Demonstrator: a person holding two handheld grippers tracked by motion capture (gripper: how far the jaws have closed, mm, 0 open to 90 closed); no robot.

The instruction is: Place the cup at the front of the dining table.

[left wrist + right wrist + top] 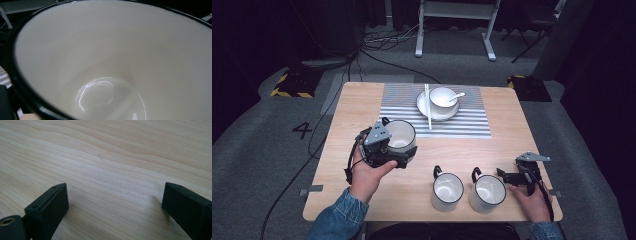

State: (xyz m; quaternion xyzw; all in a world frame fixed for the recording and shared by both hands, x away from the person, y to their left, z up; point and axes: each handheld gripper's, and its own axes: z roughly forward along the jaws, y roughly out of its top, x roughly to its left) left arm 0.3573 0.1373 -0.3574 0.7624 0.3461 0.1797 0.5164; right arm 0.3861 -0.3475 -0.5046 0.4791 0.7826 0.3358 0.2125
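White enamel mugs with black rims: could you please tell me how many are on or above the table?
3: one white enamel mug held by the left gripper, one at the near edge, one right of it.

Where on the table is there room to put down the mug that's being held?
Bare wood lies left of the striped mat, and between the held mug and the two standing mugs. The mat's middle is crowded by the bowl, plate and chopsticks.
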